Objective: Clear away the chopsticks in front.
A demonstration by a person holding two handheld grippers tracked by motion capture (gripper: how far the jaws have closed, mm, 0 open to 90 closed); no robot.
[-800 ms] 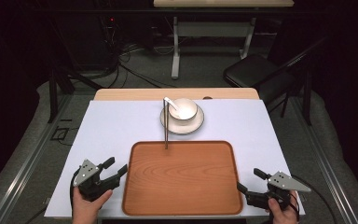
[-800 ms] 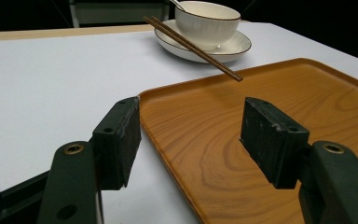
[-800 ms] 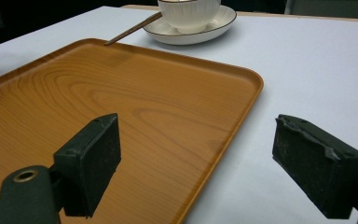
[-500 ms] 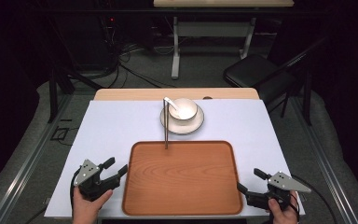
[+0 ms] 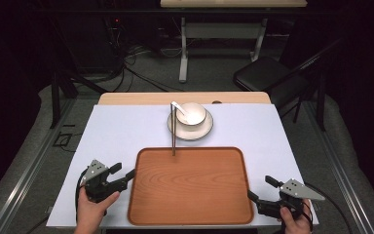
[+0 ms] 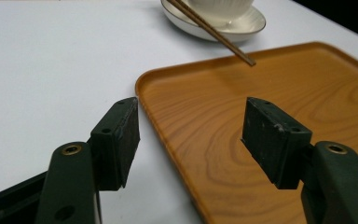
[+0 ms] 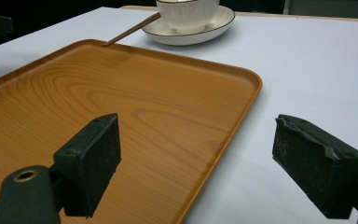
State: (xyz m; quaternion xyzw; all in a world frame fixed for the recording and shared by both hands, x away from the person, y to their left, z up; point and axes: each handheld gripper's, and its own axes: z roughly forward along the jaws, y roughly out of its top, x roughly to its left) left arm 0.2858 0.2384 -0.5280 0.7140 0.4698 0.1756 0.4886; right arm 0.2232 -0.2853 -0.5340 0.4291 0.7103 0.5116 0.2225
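An empty wooden tray [image 5: 190,195] lies on the white table cover [image 5: 121,131] at the near middle. Behind it, a white bowl [image 5: 193,113] with a spoon [image 5: 177,106] in it stands on a saucer [image 5: 202,129]. Chopsticks [image 5: 174,131] slope from the saucer down onto the tray's far rim. My left gripper [image 5: 123,171] is open at the tray's left edge. In the left gripper view the tray [image 6: 261,84] has its rim between the jaws of the gripper [image 6: 193,130]. My right gripper [image 5: 259,187] is open at the tray's right edge, and the right gripper view shows this gripper [image 7: 200,158] straddling the tray [image 7: 121,93] at its rim.
The table's wooden far edge [image 5: 185,98] shows beyond the cover. A black chair [image 5: 263,75] stands at the back right. A second table's legs [image 5: 183,48] and floor cables [image 5: 126,63] lie behind. Bare cover stretches left and right of the tray.
The left gripper has shifted slightly toward the tray's left edge. The right gripper, tray and bowl have not moved.
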